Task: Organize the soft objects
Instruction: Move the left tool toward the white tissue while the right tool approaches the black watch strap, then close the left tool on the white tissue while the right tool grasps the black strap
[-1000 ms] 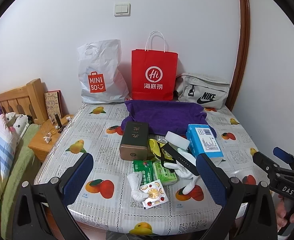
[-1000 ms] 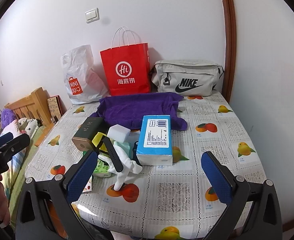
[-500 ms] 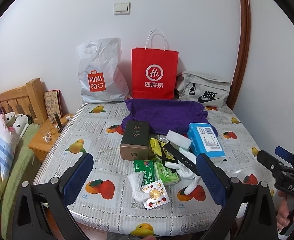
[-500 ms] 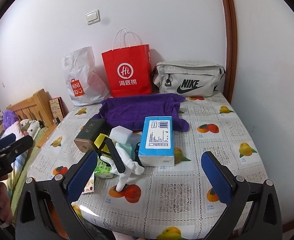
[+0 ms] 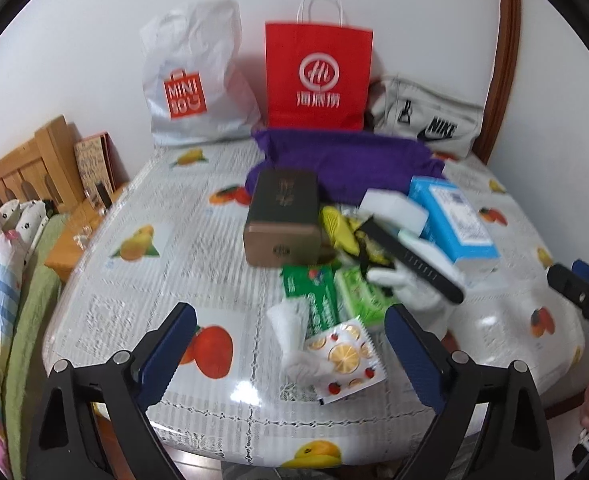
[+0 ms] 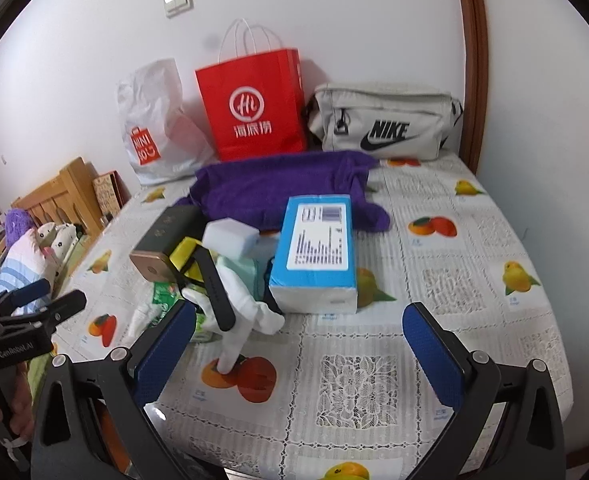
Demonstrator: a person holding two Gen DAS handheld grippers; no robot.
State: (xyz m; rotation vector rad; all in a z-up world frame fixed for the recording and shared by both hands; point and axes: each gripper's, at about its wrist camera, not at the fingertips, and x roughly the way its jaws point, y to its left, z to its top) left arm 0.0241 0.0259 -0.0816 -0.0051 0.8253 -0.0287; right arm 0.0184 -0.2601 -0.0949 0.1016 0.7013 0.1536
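Table (image 5: pixel 142 280) holds the clutter; white glove (image 6: pixel 246 312) lies mid-pile, limp, light, pinned under a black strap (image 6: pixel 214 288). Best hold: its free finger. Left gripper (image 5: pixel 290 340) just narrowing slightly, nothing between; right gripper (image 6: pixel 300 344) spread, empty.

- Left claw (image 5: pixel 290 344): two black, ribbed arms are seen, each faced with a blue textured pad and fitted with silver round-headed screws at the joints.
- Right claw (image 6: pixel 298 344): the same black frame, blue pads and silver screws are shown.
- White lettering is printed on each claw's black body, as seen from the other camera.
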